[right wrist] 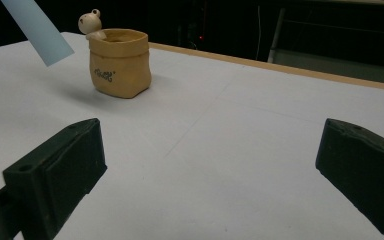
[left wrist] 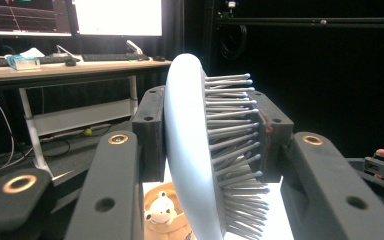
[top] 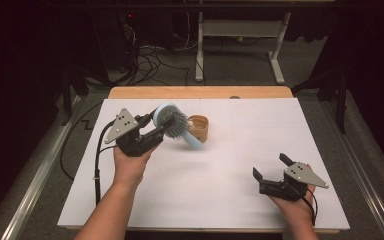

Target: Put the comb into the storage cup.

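Note:
My left gripper is shut on a light blue hairbrush with grey bristles, held above the table at the left. In the left gripper view the brush head stands between the two black pads, bristles facing right. Its handle tip hangs just left of a small tan sack-shaped pot with a little bear figure on its rim. The pot stands upright on the white table. My right gripper rests low at the front right, open with nothing between its jaws.
The white table top has a wooden strip along its far edge. Beyond it stand a white desk frame and cables on the floor. A desk with monitors lies beyond the brush in the left gripper view.

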Motion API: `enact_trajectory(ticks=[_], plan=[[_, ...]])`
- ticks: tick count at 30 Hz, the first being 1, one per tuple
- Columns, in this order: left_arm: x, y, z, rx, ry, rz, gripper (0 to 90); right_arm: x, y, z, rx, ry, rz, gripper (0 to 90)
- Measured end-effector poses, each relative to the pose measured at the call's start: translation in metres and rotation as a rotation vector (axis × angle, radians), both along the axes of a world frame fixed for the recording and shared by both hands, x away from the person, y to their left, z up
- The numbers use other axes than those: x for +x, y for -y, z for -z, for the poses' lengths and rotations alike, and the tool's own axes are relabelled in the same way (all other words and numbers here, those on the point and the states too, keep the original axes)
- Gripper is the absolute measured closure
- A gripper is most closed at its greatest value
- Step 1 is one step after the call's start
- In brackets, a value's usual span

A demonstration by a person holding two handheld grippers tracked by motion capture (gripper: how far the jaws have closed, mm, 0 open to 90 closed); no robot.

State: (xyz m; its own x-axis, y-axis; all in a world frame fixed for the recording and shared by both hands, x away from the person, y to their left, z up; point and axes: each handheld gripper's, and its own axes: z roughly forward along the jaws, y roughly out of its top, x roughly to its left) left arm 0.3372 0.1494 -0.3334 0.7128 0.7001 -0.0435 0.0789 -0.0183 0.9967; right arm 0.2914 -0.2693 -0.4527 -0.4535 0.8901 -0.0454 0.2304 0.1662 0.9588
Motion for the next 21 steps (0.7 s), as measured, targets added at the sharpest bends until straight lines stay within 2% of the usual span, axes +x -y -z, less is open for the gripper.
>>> enact_trajectory(ticks=[21], plan=[[0.015,0.006,-0.013,-0.011,0.02,-0.019,58.3,0.0,0.001,0.0,0.004,-0.001,-0.002,0.2]])
